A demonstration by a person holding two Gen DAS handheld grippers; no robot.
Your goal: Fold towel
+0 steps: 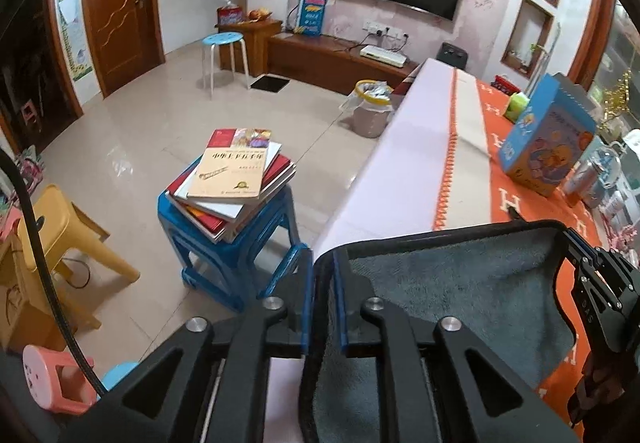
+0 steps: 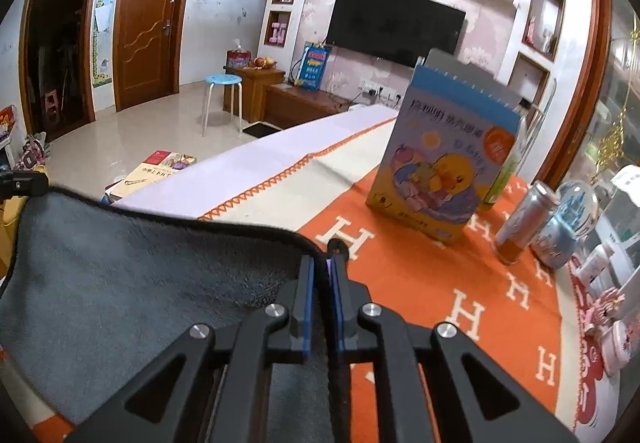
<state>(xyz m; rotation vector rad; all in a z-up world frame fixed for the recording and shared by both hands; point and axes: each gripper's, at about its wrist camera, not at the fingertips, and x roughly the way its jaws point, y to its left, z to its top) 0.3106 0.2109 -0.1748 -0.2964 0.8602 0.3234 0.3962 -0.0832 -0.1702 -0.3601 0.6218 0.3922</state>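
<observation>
A grey towel with a black hem hangs stretched between my two grippers above the orange tablecloth. My left gripper is shut on the towel's left corner. My right gripper is shut on the towel's right corner, and it also shows at the right edge of the left wrist view. The left gripper shows at the left edge of the right wrist view. The towel's lower part is hidden below both views.
A blue picture box stands upright on the table, with a can and a glass globe to its right. A blue stool stacked with books stands beside the table's left edge. A bin is farther off.
</observation>
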